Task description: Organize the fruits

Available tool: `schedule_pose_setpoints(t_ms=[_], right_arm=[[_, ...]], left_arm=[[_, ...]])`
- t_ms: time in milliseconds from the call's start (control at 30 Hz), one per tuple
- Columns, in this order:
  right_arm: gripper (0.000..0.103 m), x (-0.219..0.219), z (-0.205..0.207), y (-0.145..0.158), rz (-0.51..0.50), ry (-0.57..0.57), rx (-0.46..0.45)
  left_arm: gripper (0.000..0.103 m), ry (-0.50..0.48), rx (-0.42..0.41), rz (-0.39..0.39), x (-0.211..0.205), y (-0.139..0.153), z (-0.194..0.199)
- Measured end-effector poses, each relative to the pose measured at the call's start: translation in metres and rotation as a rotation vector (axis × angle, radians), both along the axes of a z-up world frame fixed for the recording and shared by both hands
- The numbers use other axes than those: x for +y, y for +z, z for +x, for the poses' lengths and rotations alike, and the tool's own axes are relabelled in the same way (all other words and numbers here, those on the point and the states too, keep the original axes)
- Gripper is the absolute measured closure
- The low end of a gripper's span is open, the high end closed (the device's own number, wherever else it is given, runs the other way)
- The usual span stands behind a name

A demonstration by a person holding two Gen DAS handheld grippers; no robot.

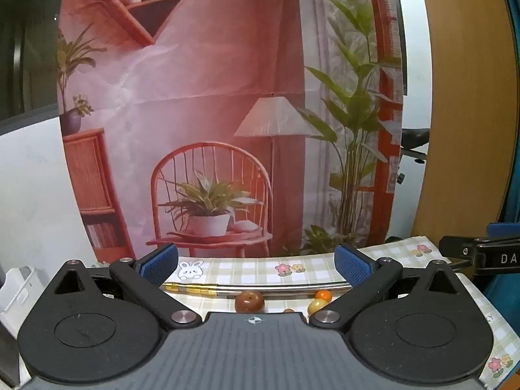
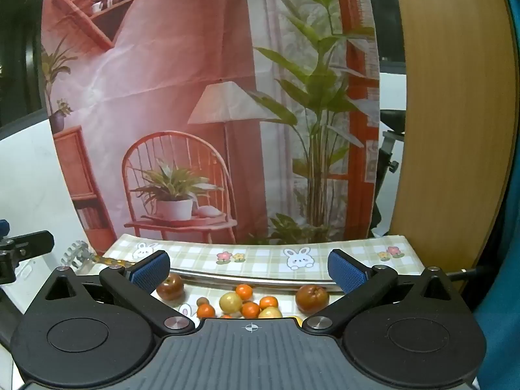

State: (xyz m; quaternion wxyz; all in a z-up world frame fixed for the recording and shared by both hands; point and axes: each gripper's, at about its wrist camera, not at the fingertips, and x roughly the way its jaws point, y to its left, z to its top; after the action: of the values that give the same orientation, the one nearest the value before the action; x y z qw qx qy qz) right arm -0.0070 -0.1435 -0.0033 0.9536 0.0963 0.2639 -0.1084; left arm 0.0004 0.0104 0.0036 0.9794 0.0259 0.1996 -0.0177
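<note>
- Right wrist view: we hold the right gripper (image 2: 248,269) with its jaws wide apart and nothing between them.
- Fruits: oranges (image 2: 244,291), yellow fruits (image 2: 230,302) and two brown apples (image 2: 311,298) lie clustered on the cloth (image 2: 260,256), directly ahead of and below this gripper, on the near side of a metal rod (image 2: 247,279).
- Left wrist view: our left gripper (image 1: 256,261) is likewise spread and empty; it sees one apple (image 1: 249,301) ahead and an orange (image 1: 323,295) off to its right.
- Judgement: the pile sits centred under the right gripper, so we reckon that hand nearer. The fruits are round, with no long axis to align to.
- No bin or tray shows in either view.
</note>
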Motion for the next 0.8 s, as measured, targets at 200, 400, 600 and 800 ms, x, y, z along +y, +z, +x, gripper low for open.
schedule_pose_setpoints(t_ms=[200, 400, 600, 800], right_arm=[[0.0, -0.002, 0.0011, 0.0003, -0.003, 0.0, 0.007], [0.0, -0.0096, -0.004, -0.002, -0.008, 0.0, 0.005], [0.0, -0.0037, -0.0009, 0.0031, -0.014, -0.014, -0.007], [0.0, -0.002, -0.0049, 0.0026, -0.019, -0.013, -0.021]], left_arm=[[0.0, 0.006, -0.031, 0.05, -0.0077, -0.0056, -0.0037], [0.0, 0.002, -0.034, 0.054, -0.0092, -0.0044, -0.0058], [0.0, 0.005, -0.046, 0.045, -0.009, -0.0037, -0.0098], [0.0, 0.012, -0.055, 0.042, -0.0104, -0.0038, -0.0103]])
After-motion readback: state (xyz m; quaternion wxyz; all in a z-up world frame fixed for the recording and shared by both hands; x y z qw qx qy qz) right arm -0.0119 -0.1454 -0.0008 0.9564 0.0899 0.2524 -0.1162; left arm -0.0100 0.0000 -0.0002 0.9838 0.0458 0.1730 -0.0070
